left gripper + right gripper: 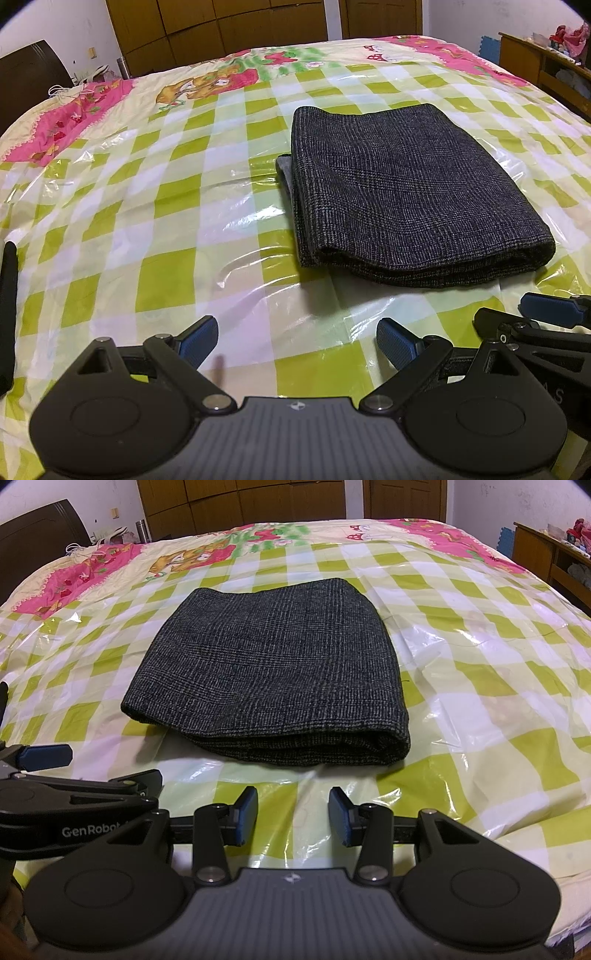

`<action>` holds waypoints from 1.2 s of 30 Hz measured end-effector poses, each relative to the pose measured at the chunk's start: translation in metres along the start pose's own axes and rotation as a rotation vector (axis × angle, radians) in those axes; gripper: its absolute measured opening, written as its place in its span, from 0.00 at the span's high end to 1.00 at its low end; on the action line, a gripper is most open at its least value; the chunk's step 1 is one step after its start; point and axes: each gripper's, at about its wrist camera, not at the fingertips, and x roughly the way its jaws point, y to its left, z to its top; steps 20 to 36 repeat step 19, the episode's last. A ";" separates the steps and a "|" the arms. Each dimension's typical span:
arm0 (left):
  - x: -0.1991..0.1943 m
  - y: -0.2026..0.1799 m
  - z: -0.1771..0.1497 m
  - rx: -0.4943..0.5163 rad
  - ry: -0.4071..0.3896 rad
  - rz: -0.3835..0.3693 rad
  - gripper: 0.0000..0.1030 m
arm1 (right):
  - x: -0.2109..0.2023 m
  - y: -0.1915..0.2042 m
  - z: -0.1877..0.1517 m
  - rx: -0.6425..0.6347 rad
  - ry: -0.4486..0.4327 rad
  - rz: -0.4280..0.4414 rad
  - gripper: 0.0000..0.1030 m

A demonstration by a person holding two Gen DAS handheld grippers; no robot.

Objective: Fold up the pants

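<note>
The dark grey checked pants lie folded into a compact rectangle on the bed; they also show in the right wrist view. A lighter grey edge pokes out at their left side. My left gripper is open and empty, low over the sheet, short of the pants' near-left corner. My right gripper is open and empty, just in front of the pants' near folded edge. In the left wrist view the right gripper's fingertip shows at right; in the right wrist view the left gripper's body shows at left.
The bed has a green-and-white checked cover under clear plastic, with pink floral borders. A dark headboard stands far left, wooden wardrobes at the back, and a wooden shelf with clutter at right.
</note>
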 end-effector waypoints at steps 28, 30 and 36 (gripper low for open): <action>0.000 0.001 0.000 -0.012 -0.008 0.007 0.00 | -0.001 0.000 0.001 -0.003 -0.004 0.001 0.52; 0.000 0.001 0.000 -0.012 -0.008 0.007 0.00 | -0.001 0.000 0.001 -0.003 -0.004 0.001 0.52; 0.000 0.001 0.000 -0.012 -0.008 0.007 0.00 | -0.001 0.000 0.001 -0.003 -0.004 0.001 0.52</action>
